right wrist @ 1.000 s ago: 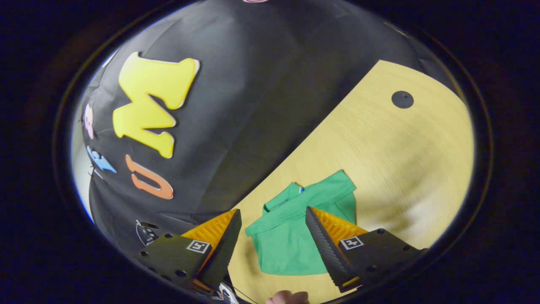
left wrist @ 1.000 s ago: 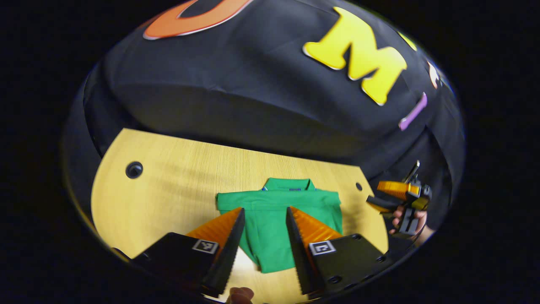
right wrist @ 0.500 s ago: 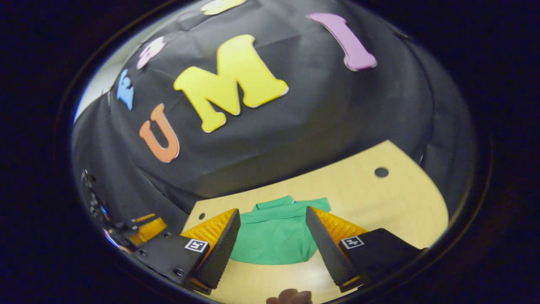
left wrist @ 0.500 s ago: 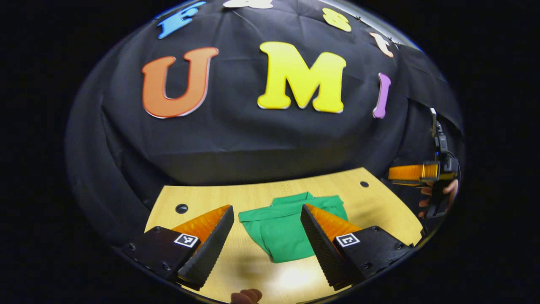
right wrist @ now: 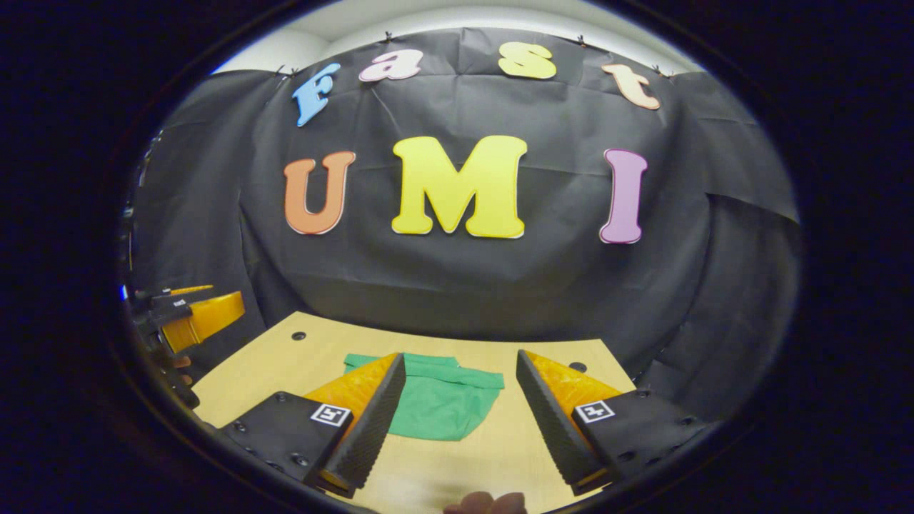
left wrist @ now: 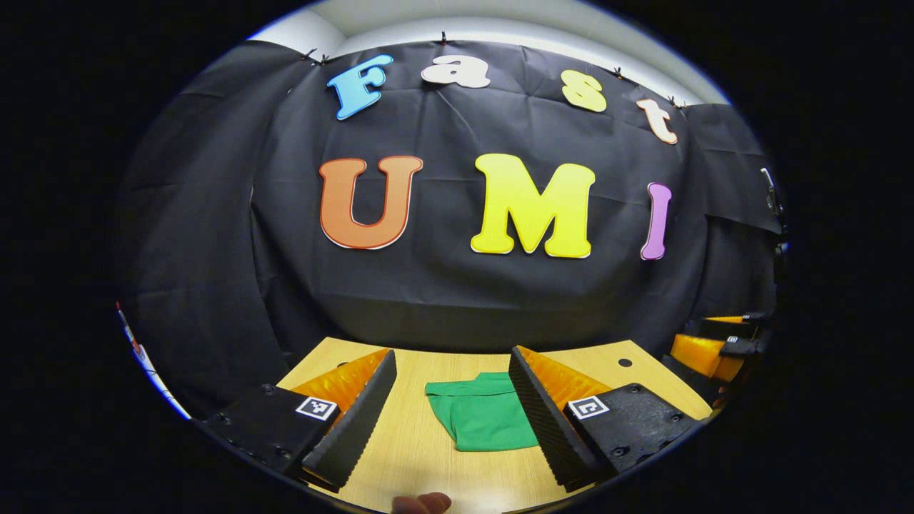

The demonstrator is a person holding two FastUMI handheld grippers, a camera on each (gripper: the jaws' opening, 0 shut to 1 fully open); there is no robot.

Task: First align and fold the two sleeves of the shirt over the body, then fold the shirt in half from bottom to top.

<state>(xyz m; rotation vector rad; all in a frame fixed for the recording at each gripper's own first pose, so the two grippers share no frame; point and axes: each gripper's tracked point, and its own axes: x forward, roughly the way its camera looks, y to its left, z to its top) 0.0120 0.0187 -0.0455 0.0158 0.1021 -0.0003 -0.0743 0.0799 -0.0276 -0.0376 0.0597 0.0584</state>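
Shirt lies on the wooden table, a compact green bundle w/ collar toward the booth wall, ahead of and below both grippers, well apart from either. Left gripper and right gripper both have fingers spread wide, nothing between them; judging by the two views neither is clearly nearer. Sleeves can't be made out; near right edge of shirt is cut off behind left gripper's finger, so fold quality is hard to judge.

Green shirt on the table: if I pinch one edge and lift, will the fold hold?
Probably not. The green shirt is thin, soft cloth lying flat on the table, so it likely droops and unfolds. It looks light; a push would probably bunch it up.
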